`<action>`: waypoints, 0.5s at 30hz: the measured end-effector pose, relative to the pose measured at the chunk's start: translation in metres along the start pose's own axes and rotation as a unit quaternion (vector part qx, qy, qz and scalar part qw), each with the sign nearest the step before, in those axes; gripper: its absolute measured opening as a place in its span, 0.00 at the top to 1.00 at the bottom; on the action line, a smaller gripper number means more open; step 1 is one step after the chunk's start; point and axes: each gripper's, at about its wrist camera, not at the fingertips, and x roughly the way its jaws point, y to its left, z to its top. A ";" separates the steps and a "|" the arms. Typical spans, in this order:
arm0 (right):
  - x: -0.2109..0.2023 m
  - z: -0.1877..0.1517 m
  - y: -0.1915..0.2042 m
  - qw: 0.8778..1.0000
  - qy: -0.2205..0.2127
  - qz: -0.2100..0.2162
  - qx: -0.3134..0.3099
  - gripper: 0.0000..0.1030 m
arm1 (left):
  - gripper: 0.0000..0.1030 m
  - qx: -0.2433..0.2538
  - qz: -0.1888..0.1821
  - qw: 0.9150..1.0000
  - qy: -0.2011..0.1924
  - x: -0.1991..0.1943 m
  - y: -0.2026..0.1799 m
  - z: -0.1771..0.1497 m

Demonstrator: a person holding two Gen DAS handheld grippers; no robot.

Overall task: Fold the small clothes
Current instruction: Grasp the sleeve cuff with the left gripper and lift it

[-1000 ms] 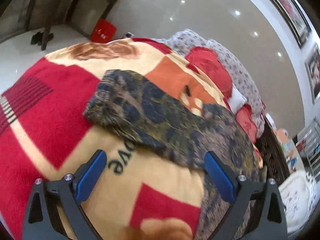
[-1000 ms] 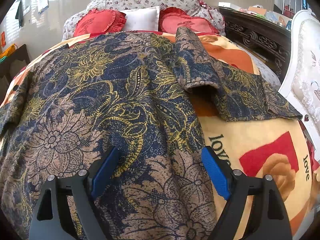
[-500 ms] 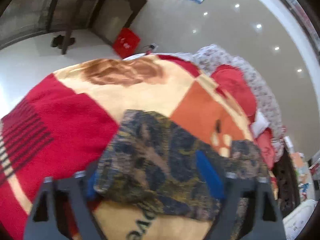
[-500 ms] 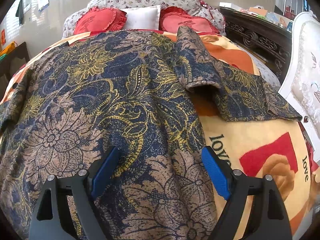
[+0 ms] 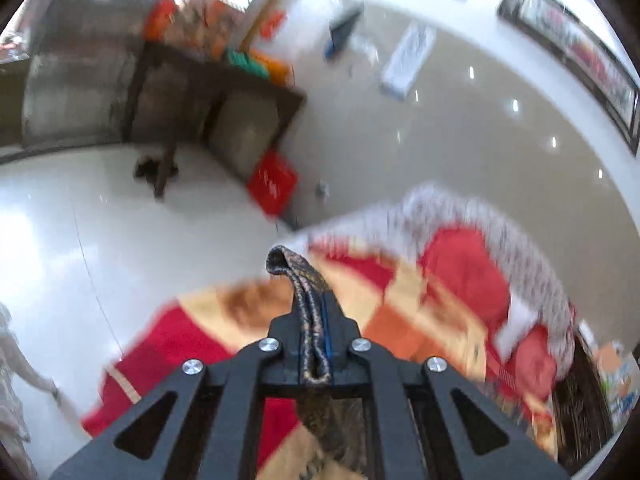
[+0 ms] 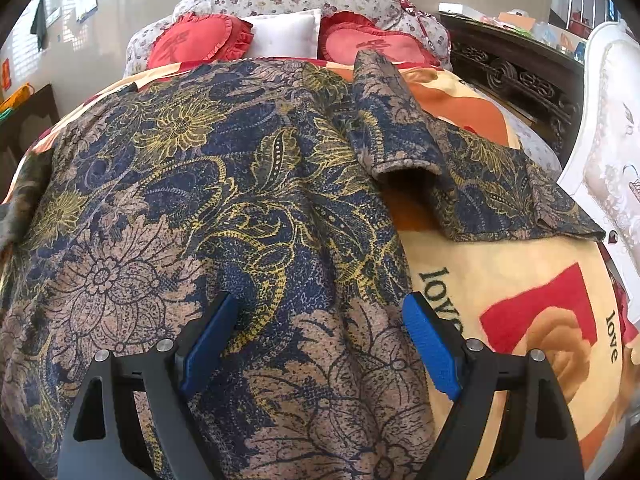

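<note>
The left tool [image 5: 316, 344] is squeezed tight on the flowery shirt's sleeve [image 5: 308, 312] to fold it over. The right tool [image 6: 320, 340] waits wide open above the shirt [image 6: 200, 184], holding nothing.

Left gripper [image 5: 316, 320] clamped (right gripper [image 6: 320, 336] agape)

Both the left gripper [image 5: 316, 312] and the right gripper [image 6: 318, 334] have matte black angular frames with triangular cut-outs, silver round screw heads, and ribbed blue finger pads [image 6: 430, 350].
</note>
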 end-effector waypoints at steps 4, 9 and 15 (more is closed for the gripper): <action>0.000 0.000 0.000 1.000 0.000 0.001 0.000 0.28 | 0.94 0.009 -0.043 0.999 -0.006 -0.010 -0.014 0.015; 0.000 0.000 0.001 1.000 0.002 -0.004 -0.004 0.28 | 0.94 0.062 -0.159 0.983 0.067 0.014 -0.097 -0.032; -0.001 0.000 0.006 1.000 0.006 -0.008 -0.016 0.28 | 0.94 0.122 -0.301 0.927 0.186 0.040 -0.244 -0.164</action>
